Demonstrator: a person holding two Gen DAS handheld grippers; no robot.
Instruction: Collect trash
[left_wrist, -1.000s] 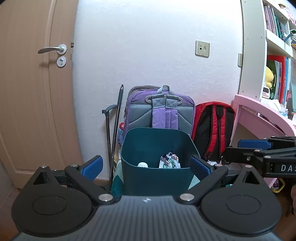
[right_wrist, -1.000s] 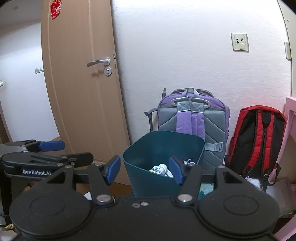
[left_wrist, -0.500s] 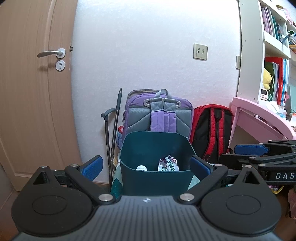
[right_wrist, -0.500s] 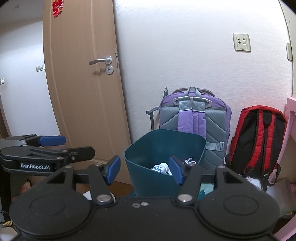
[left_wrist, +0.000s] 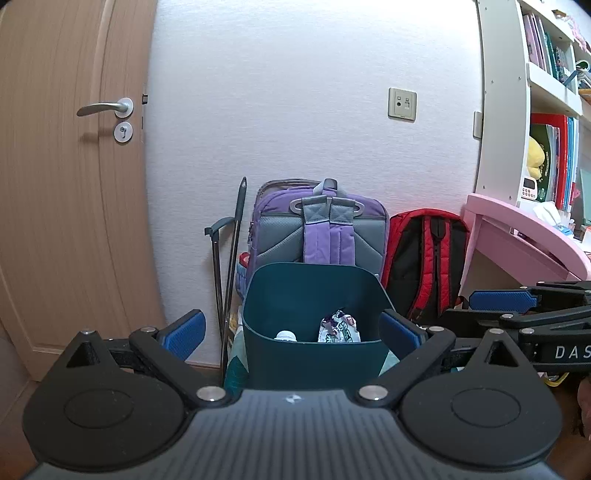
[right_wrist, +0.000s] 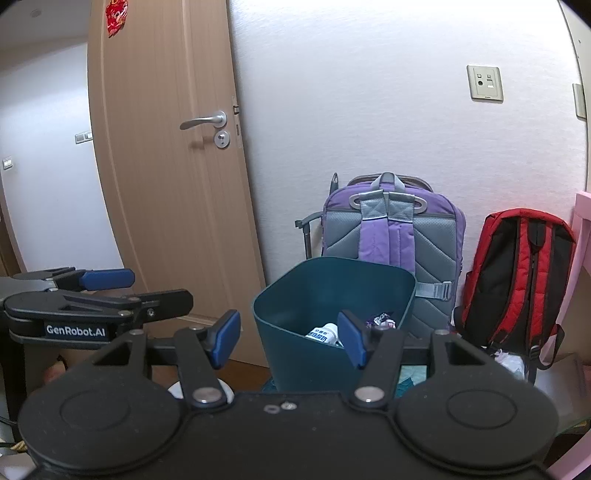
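- Plainly, both grippers are empty and face a dark teal bin (left_wrist: 310, 354) that stands on the floor against the far wall, so the step in hand looks like a pause between one piece of trash and the next.
- Far left stands a wooden door (left_wrist: 62, 192), with nothing to collect showing near it in either view.
- Nearer, the left gripper (left_wrist: 291, 328) has its jaws wide apart with nothing between them; the bin only shows through the gap and no pad touches it.
- Inside the bin lie a white bottle (right_wrist: 323, 334) and a crumpled printed wrapper (left_wrist: 340, 328), so some trash is already collected.
- Behind the bin a purple backpack (left_wrist: 317, 229) leans on the wall, with a red backpack (left_wrist: 428, 258) to its right.
- Right of the left gripper, the right gripper (right_wrist: 290, 341) also stands part open and bare.
- Near the foot of the red backpack, something pale and crumpled (right_wrist: 511, 362) lies on the floor; whether it is trash I cannot tell.
- At the far right is a pink desk (left_wrist: 524, 236).
- Judging from this, the next move calls for finding a loose piece away from the bin, closing one gripper on it, and carrying it above the bin's rim before letting go.
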